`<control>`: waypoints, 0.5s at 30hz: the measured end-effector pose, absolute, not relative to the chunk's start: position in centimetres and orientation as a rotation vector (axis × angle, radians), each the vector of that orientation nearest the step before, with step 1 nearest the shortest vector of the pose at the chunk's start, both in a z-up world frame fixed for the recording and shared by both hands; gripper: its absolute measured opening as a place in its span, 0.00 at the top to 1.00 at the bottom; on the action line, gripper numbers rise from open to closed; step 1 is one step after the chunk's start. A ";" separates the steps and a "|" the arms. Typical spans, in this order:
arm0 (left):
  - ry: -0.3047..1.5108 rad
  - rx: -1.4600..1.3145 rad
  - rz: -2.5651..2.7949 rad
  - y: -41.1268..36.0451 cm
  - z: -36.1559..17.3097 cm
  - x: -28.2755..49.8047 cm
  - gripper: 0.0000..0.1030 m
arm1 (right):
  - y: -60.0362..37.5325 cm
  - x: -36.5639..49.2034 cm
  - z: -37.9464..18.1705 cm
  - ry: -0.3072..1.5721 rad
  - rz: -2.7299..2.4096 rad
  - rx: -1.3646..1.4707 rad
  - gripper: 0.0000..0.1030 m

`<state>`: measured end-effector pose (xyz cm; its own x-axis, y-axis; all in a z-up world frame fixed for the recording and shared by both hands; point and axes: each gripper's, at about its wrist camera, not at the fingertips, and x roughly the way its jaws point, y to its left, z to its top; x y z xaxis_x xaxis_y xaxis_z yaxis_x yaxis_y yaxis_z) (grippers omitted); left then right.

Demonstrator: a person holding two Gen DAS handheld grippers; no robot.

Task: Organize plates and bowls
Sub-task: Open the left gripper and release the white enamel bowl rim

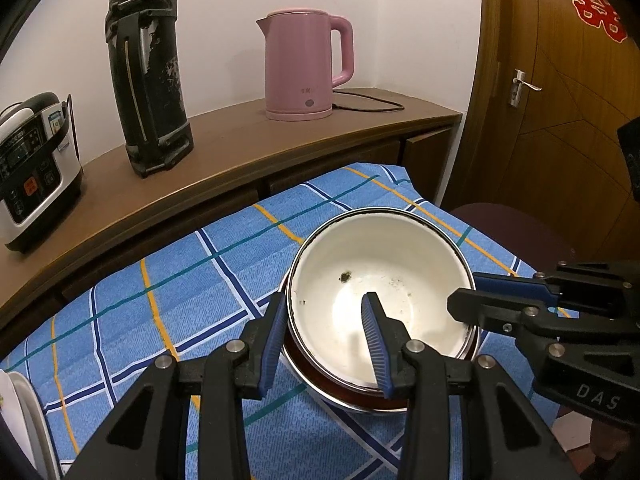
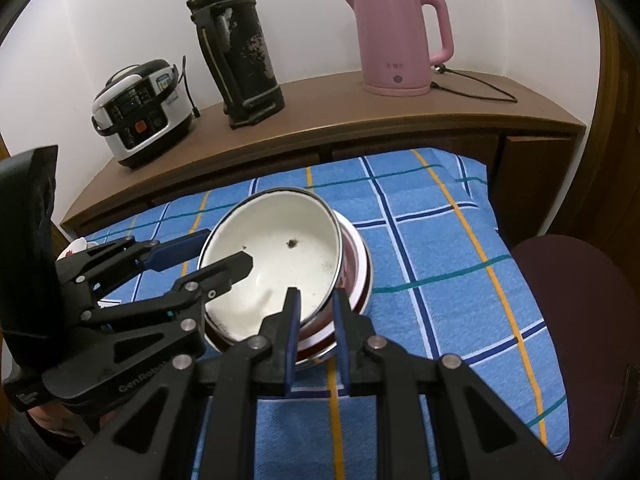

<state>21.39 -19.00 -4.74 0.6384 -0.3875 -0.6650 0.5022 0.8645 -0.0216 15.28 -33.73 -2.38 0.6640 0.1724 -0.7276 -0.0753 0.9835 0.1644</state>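
Note:
A white enamel bowl [image 1: 384,264] [image 2: 276,248] with dark specks inside sits nested on top of red-sided bowls [image 1: 340,394] [image 2: 358,268] on the blue checked cloth [image 1: 160,280]. My left gripper [image 1: 324,296] [image 2: 229,248] straddles the white bowl's left rim, one finger outside and one inside. Its jaws stand apart, and the inner finger is clear of the wall. My right gripper [image 2: 316,292] [image 1: 464,290] is shut on the opposite rim, its pads close together with the wall between them.
Behind the cloth, a wooden sideboard [image 1: 240,136] carries a rice cooker [image 1: 32,168], a black flask [image 1: 148,72] and a pink kettle [image 1: 304,68] with its cord. A dark red seat [image 2: 580,300] stands to the right. A white dish [image 1: 20,420] lies at the left edge.

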 end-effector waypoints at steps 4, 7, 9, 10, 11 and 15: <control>0.716 0.168 -0.514 -19.0 -4.6 21.3 0.60 | -33.7 15.2 -2.4 0.832 0.135 0.118 0.83; 0.715 0.168 -0.515 -18.9 -4.6 21.3 0.60 | -33.6 15.2 -2.4 0.830 0.133 0.115 0.83; 0.716 0.169 -0.514 -18.9 -4.6 21.3 0.60 | -33.6 15.2 -2.4 0.830 0.134 0.115 0.83; 0.716 0.168 -0.515 -18.9 -4.6 21.3 0.60 | -33.6 15.2 -2.4 0.830 0.134 0.115 0.82; 0.716 0.166 -0.516 -18.9 -4.6 21.3 0.60 | -33.6 15.2 -2.4 0.830 0.134 0.115 0.82; 0.715 0.163 -0.517 -18.9 -4.6 21.3 0.60 | -33.6 15.1 -2.5 0.829 0.131 0.117 0.82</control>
